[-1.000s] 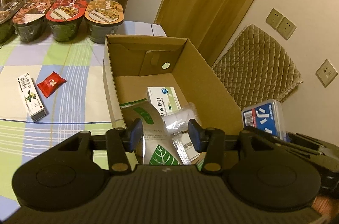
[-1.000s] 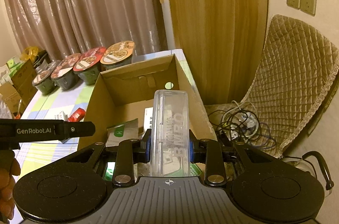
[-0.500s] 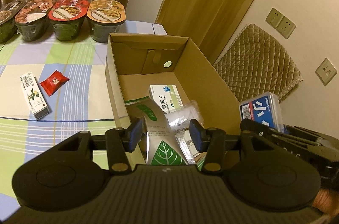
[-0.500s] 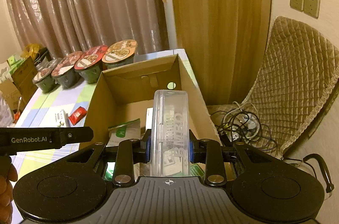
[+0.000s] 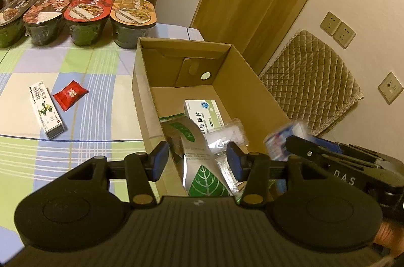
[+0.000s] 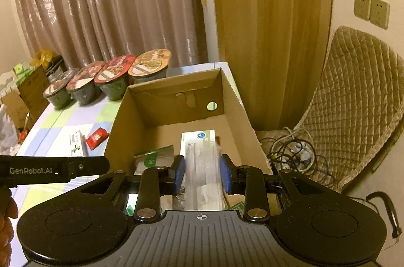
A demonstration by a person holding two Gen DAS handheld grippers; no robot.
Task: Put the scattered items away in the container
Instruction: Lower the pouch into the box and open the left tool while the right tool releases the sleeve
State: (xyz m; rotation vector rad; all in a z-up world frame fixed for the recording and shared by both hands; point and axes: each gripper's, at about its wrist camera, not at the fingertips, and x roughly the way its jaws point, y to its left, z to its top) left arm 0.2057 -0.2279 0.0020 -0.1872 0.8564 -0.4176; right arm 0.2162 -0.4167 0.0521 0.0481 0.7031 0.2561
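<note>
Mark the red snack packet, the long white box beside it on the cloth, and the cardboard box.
red snack packet (image 5: 70,94), left wrist view, middle of wrapper.
long white box (image 5: 45,109), left wrist view, printed top face.
cardboard box (image 5: 246,87), left wrist view, inner right wall.

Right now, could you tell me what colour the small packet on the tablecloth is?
Red packet; left wrist view.

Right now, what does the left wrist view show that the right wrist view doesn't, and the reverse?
Only the left wrist view: the leaf-print silver pouch in full and the right gripper's side, with a blurred blue-labelled case at it.

Only the right wrist view: tangled cables on the floor, clutter left of the table, and the right gripper open around a blurred clear case.

Both: the cardboard box, white medicine box, red packet, long white box and four lidded bowls.
</note>
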